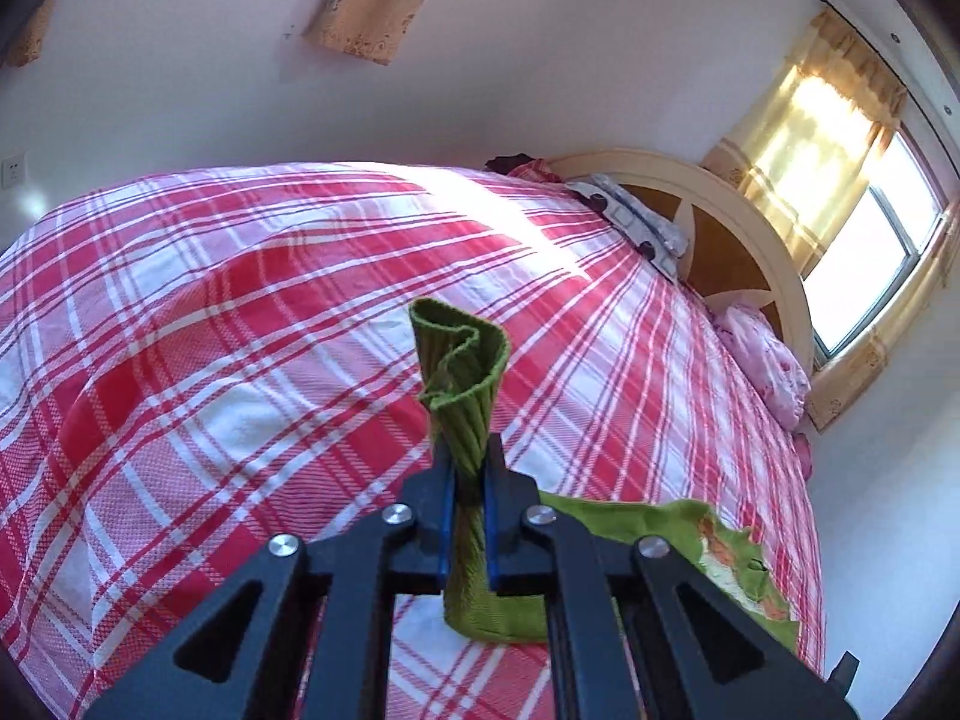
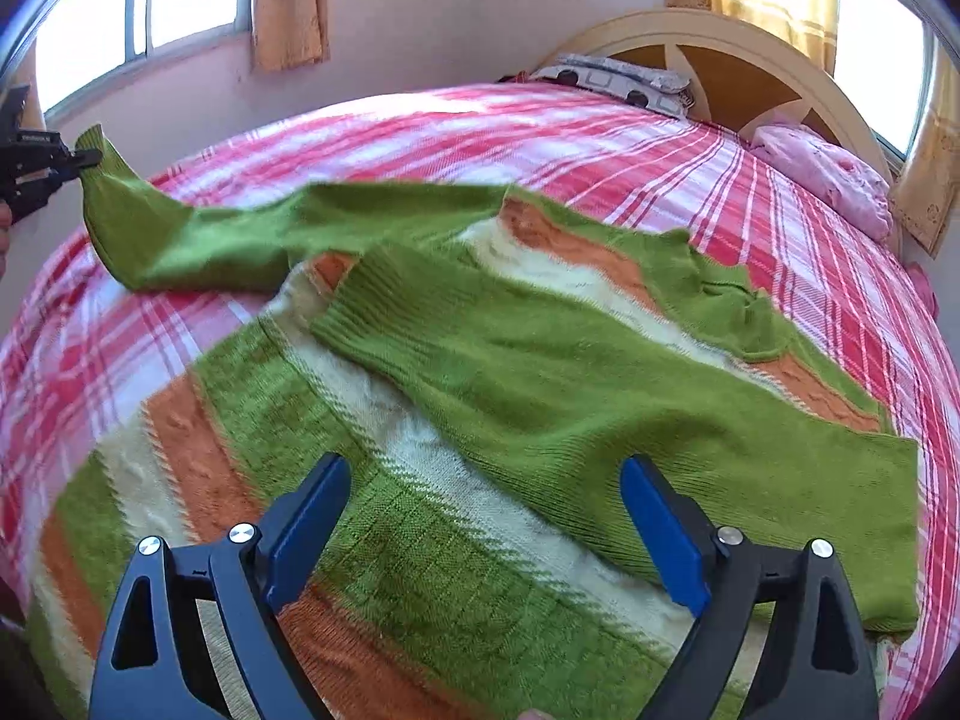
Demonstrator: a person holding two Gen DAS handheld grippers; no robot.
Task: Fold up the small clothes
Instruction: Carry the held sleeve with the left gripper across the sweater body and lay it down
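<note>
A small knitted sweater [image 2: 456, 432], green with orange and cream stripes, lies spread on the bed. One green sleeve lies folded across its body. The other sleeve [image 2: 198, 234] stretches to the left, where its ribbed cuff [image 1: 465, 372] is pinched in my left gripper [image 1: 468, 462], which is shut on it and holds it off the bed; that gripper [image 2: 84, 159] shows at the left edge of the right wrist view. My right gripper [image 2: 486, 516] hovers just above the sweater's body, open, with nothing between its blue pads [image 2: 306, 522].
The bed has a red and white checked cover [image 1: 210, 312]. A curved wooden headboard [image 2: 738, 54] stands at the far end with a patterned pillow [image 2: 618, 81] and a pink pillow [image 2: 828, 177]. Curtained windows [image 1: 864, 240] and pale walls surround the bed.
</note>
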